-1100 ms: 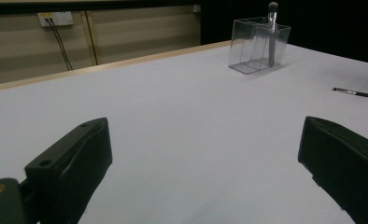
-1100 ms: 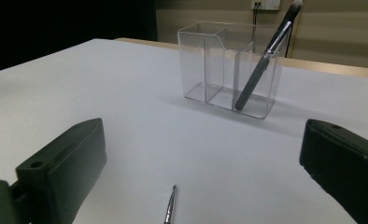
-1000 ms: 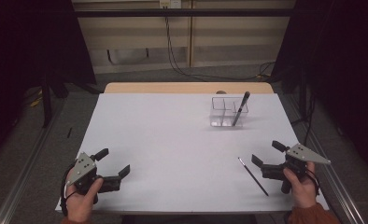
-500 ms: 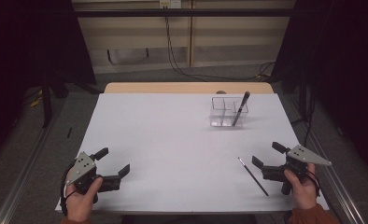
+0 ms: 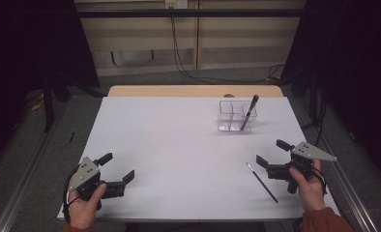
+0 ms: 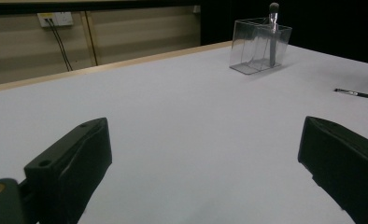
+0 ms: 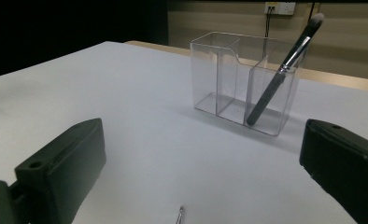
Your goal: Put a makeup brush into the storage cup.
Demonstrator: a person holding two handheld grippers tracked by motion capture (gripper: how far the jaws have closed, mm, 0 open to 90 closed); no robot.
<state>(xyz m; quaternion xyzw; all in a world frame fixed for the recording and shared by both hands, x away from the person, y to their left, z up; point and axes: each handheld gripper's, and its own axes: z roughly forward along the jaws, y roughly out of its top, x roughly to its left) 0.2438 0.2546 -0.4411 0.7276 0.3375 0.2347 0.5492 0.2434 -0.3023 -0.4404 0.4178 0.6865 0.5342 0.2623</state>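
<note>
A white table [image 5: 179, 145] with a wooden far edge, cables [image 5: 188, 67] hanging down the wall behind.

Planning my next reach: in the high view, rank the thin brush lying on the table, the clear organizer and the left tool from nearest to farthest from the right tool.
From the right tool:
1. Thin brush, flat on the table just beside it, toward the person's side.
2. Clear organizer, farther up the table, a brush leaning in its right compartment.
3. Left tool, across the table at the near left corner.
</note>
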